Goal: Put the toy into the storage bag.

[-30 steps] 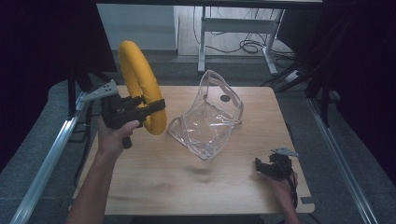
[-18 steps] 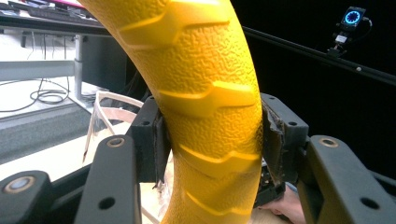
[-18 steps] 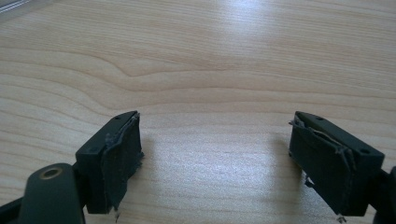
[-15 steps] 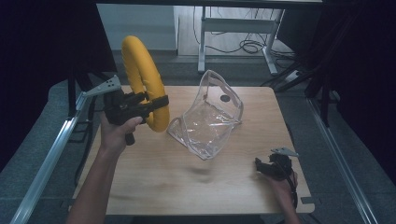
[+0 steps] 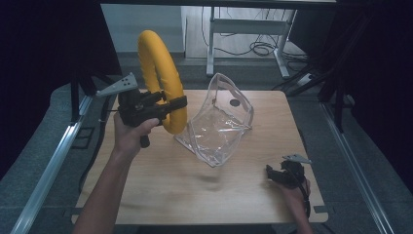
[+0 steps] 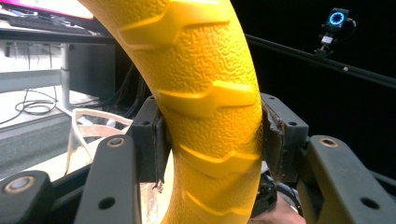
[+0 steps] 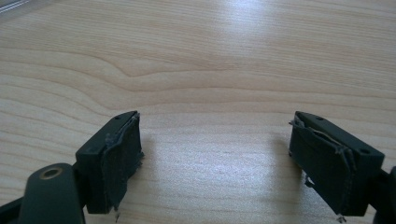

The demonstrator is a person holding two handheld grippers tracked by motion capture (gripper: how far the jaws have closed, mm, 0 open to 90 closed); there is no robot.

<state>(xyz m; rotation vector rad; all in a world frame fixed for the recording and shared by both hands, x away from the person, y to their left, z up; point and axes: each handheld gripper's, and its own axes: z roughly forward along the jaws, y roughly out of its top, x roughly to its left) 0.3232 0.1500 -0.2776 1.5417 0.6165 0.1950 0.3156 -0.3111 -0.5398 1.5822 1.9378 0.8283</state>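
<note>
At the left of the scene, the left tool (image 5: 173,108) is clenched on a yellow ring (image 5: 158,73) with a pebbled, ridged skin. In the high view the ring stands nearly upright, held up above the far left part of the wooden surface (image 5: 165,190); its lower arc sits between the jaws and the rest rises above and beyond the tool. In the left gripper view the ring (image 6: 205,93) runs up through the middle of the frame, with a black pad pressed against each side of it. The person's left hand (image 5: 130,136) wraps the tool's handle below.

Just right of the ring, a clear plastic pouch (image 5: 216,126) with a dark snap button stands open on the surface, near the ring; whether the two touch cannot be told.

At the near right corner, the right tool (image 5: 273,171) rests low on the surface, well apart from the pouch. In the right gripper view its jaws (image 7: 215,154) stand wide apart with bare wood between them, released.
</note>
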